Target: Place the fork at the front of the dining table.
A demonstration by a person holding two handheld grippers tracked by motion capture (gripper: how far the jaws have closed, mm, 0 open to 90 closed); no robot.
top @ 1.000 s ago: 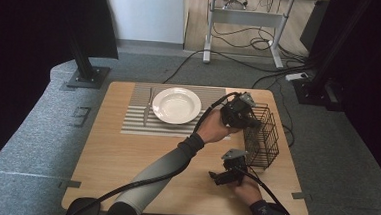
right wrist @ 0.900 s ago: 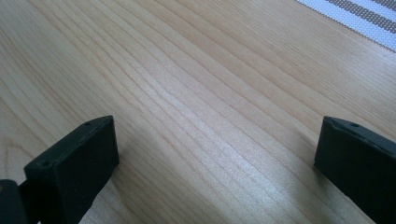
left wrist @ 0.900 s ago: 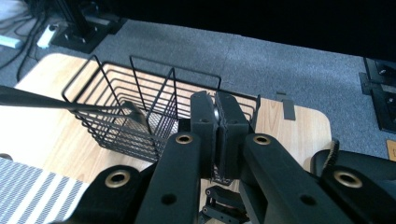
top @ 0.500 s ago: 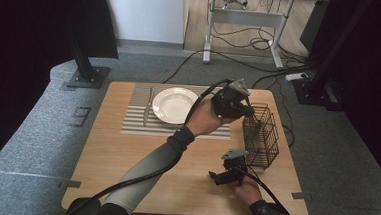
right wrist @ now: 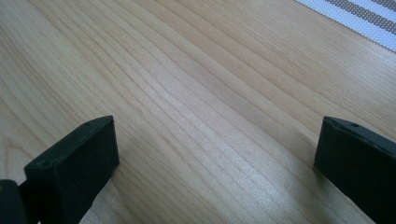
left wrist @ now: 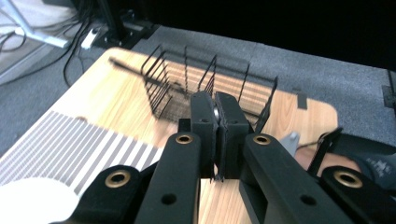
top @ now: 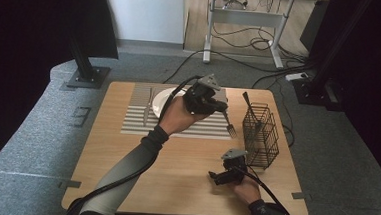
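Fork one, in left claw; basket one.

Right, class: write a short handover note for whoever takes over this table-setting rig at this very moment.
Left tool: shut on the fork, held above the right end of the placemat, tines down.
Right tool: open, resting on the table near the wire basket.
Done: knife lies on the placemat, left of the plate.
Left: probably set the fork down beside the plate; a dark utensil stands in the wire basket.
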